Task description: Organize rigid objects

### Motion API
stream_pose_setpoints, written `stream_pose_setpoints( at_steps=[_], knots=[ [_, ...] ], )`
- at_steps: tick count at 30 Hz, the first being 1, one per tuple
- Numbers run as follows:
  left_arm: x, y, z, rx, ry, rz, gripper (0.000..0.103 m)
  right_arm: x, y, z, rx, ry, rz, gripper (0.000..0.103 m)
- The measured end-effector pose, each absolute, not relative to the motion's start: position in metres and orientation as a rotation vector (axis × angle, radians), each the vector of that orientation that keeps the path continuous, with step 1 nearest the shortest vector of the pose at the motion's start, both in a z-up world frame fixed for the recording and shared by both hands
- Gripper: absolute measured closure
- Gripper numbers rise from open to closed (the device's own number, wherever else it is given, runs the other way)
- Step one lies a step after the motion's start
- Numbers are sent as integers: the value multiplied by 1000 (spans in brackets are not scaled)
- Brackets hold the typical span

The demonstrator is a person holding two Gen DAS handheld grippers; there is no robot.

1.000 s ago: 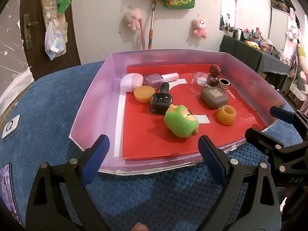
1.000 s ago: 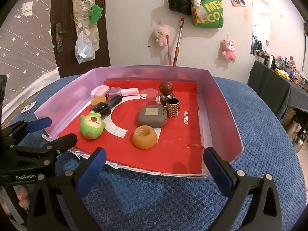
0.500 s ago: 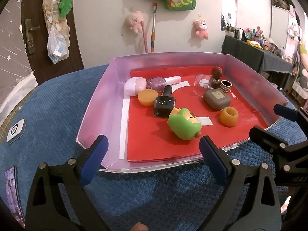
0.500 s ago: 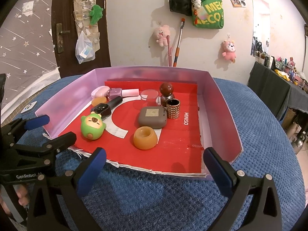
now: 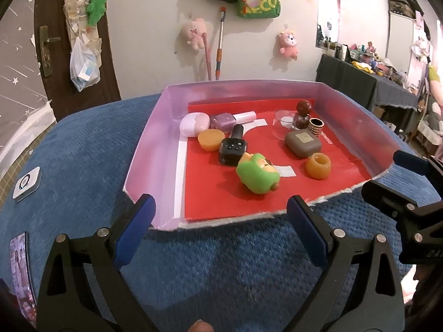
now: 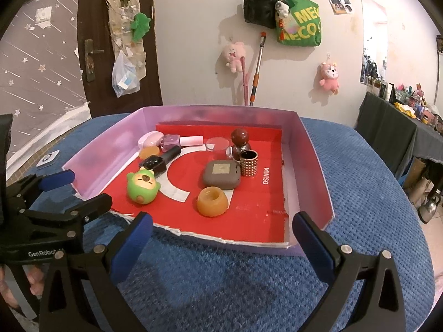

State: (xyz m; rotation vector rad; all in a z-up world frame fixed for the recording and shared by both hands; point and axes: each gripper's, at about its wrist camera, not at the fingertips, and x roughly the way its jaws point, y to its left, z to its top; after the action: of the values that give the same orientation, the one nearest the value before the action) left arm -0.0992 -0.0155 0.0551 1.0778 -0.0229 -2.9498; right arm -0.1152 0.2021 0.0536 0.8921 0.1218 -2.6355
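A pink-walled tray with a red floor stands on the blue cloth. In it lie a green toy, an orange ring, a grey case, a black bottle, an orange lid, a pink case, a purple nail polish, a studded cup and a brown ball-top bottle. My left gripper is open and empty before the tray's front edge. My right gripper is open and empty at the front right.
A white tag and a photo card lie on the blue cloth at the left. A door, a wall with plush toys and a cluttered dark side table stand behind.
Both grippers have drawn back from the tray a little. The left view has swung leftward, so the tray sits further right. Nothing in the tray has moved.
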Motion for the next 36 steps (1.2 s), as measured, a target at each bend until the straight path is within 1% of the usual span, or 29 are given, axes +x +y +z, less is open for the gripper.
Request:
stream_pose_setpoints(
  at_steps=[14,36],
  knots=[
    [-71,-6,44,1152,-6,-2961,6,-89,215,43,970,114,-2599,0],
    [-67,-10,14,1273,21,-2903,6,-84,225,4,1116,112,-2562,0]
  ],
)
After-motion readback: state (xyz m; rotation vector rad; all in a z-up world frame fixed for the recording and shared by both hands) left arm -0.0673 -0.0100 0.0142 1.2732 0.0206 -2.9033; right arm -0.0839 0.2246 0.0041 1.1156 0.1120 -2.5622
